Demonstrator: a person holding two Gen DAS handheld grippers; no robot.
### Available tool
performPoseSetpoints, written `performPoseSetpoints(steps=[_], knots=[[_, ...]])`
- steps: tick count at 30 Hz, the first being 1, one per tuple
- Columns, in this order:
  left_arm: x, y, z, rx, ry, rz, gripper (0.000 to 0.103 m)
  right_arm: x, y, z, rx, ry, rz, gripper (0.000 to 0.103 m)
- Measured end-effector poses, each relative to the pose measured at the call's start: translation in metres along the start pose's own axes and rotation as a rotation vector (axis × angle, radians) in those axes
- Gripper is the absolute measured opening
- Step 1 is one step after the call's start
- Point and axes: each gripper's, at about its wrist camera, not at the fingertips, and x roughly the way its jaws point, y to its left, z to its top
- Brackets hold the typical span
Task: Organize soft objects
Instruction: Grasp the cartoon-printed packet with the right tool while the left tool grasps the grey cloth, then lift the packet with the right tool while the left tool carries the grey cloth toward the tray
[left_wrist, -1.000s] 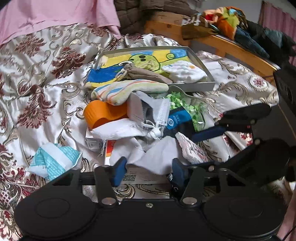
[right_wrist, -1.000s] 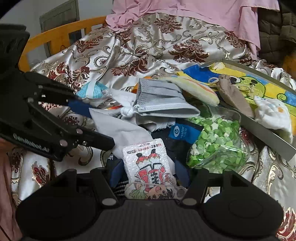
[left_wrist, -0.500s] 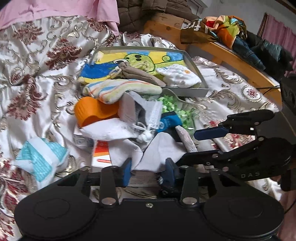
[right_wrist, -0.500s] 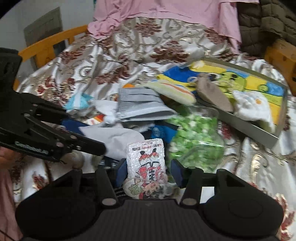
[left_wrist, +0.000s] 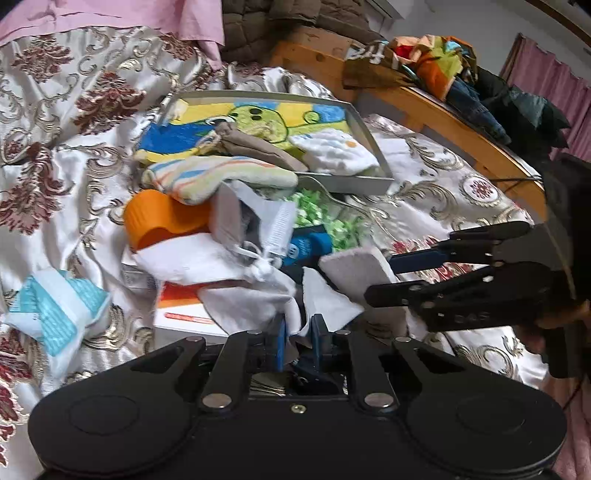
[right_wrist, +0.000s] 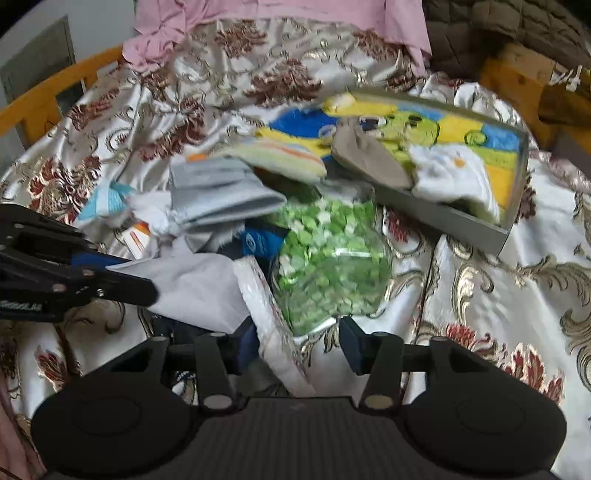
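1. The left tongs have just been closing, and their blue pads now pinch a fold of the white cloth at the near edge of the pile.
2. The right tongs have just been closing too; a white padded packet stands on edge between them, against the left pad, and I cannot tell whether the right pad touches it.
3. The pile of soft things lies on a bed spread with a shiny flowered cover.
4. In the pile are a grey face mask, a clear bag of green bits, an orange cup on its side and a striped cloth.
5. Behind the pile is a shallow grey tray, lined with a bright cartoon picture.
6. In the tray lie a brown pouch and a white quilted cloth; the striped cloth overlaps its near edge.
7. A blue and white packet lies apart, left of the pile.
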Motion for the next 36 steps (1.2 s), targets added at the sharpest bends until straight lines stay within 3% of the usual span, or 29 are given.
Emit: performPoseSetpoints(steps=[8,10,14,21,31,36], knots=[[0.007,-0.009,-0.004,0.034,0.028,-0.025,0.027,0.011,0.006,0.000,-0.022,0.041,0.000,0.047],[0.008,-0.012,-0.004,0.045,0.028,-0.022,0.027,0.013,0.005,0.000,-0.017,0.045,-0.006,0.042],[0.012,-0.015,-0.005,0.073,0.037,0.024,0.012,0.013,0.004,0.000,-0.016,0.045,-0.006,0.031],[0.001,-0.014,-0.001,0.082,-0.003,0.034,0.004,0.009,0.002,0.000,-0.013,0.028,0.015,0.026],[-0.017,-0.015,0.004,0.058,-0.083,0.072,0.002,-0.017,0.006,0.001,-0.024,-0.092,0.019,0.014],[-0.036,-0.020,0.007,0.056,-0.157,0.077,0.002,-0.039,-0.011,0.003,0.072,-0.204,-0.025,0.015]])
